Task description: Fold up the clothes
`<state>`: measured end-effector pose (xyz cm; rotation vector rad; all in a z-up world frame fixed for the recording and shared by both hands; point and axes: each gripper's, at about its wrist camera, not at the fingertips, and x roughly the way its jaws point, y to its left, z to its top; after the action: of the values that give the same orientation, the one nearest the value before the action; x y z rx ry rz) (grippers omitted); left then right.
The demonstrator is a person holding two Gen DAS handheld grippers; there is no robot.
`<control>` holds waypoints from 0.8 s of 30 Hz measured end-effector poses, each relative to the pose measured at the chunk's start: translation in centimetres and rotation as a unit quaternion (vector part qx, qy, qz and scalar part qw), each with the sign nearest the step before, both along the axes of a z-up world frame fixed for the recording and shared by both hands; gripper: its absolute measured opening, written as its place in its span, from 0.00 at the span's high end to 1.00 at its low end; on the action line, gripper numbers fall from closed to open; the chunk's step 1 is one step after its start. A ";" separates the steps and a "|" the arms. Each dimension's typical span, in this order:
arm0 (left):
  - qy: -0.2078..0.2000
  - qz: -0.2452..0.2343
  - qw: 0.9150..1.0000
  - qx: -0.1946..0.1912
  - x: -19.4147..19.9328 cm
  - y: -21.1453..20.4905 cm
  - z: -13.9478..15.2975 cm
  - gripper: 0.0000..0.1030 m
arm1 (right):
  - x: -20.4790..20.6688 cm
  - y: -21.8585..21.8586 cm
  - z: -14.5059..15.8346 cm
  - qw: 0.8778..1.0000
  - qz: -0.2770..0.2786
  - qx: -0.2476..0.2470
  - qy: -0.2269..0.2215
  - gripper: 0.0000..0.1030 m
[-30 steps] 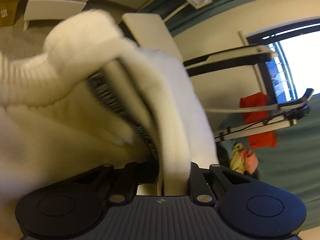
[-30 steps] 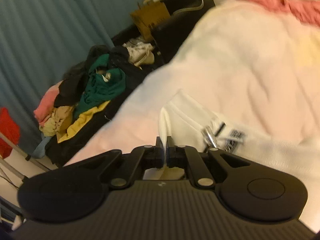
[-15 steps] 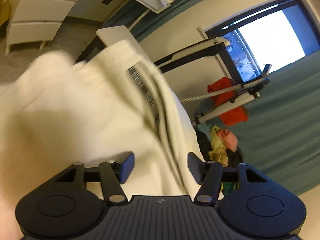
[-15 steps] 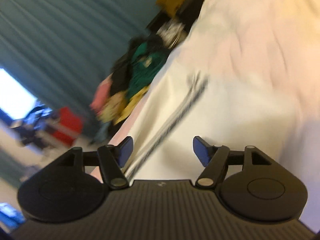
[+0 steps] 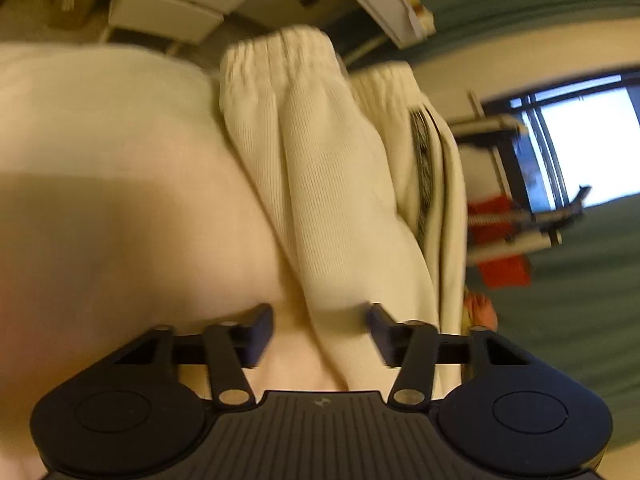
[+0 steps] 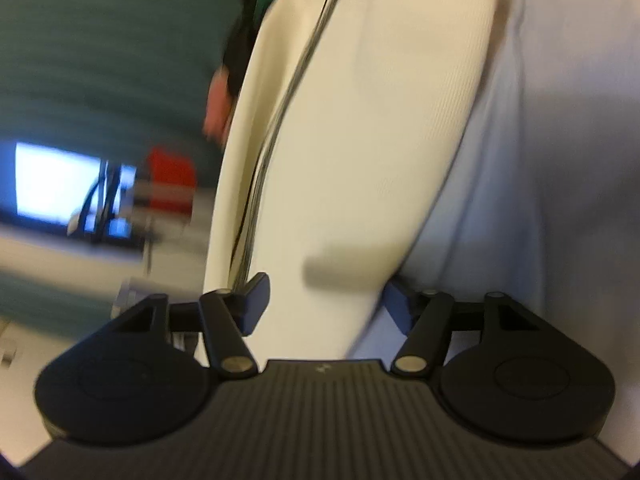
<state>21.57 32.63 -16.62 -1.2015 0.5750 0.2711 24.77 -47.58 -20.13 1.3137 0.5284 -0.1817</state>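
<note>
A cream ribbed garment (image 5: 328,168) with a dark striped zip band lies folded lengthwise on the pale bed sheet (image 5: 100,180). Its elastic cuffs point away from me in the left wrist view. My left gripper (image 5: 320,320) hovers over the near end of it. Its jaws are closing, fabric lies below the gap, and the pads do not touch it. In the right wrist view the same garment (image 6: 360,120) runs up the middle over the sheet (image 6: 540,160). My right gripper (image 6: 326,302) straddles its near end, jaws narrowing slightly, pads apart from the cloth.
White drawers (image 5: 168,8) stand beyond the bed. A window (image 5: 592,140), a red item (image 5: 504,272) on a metal stand and a teal curtain (image 5: 580,340) are to the right. A pile of dark, green and pink clothes (image 6: 236,52) lies past the bed's left edge.
Both grippers were shut on the cream garment a second ago; they have let go and opened. The garment now lies on the bed and both grippers have drawn back along it.
</note>
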 end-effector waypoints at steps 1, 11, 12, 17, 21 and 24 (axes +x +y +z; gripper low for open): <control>-0.004 0.006 1.000 -0.005 0.8 0.5 -0.3 0.57 | 0.1 -0.8 -0.2 1.000 -0.021 -0.007 -0.008 0.38; 0.041 0.043 0.998 -0.001 5.9 3.9 1.7 0.85 | 3.5 -6.0 -2.2 0.982 -0.163 -0.088 -0.037 0.74; 0.043 0.038 0.998 0.005 5.8 4.1 2.3 0.86 | 3.6 -6.3 -2.0 0.981 -0.160 -0.097 -0.040 0.77; 0.019 0.016 0.999 0.031 3.3 4.4 5.3 0.89 | 1.9 -6.3 -0.6 0.982 -0.144 -0.109 -0.061 0.86; 0.008 0.010 0.999 0.040 -0.2 4.6 7.3 0.89 | -0.8 -6.1 0.8 0.984 -0.142 -0.090 -0.064 0.87; 0.006 0.004 0.999 0.052 -2.8 5.3 9.3 0.89 | -3.3 -6.0 1.5 0.986 -0.138 -0.082 -0.054 0.87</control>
<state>18.78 37.92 -7.31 -1.1023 0.5589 0.3116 21.49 -53.63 -18.64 1.2243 0.2322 -0.3726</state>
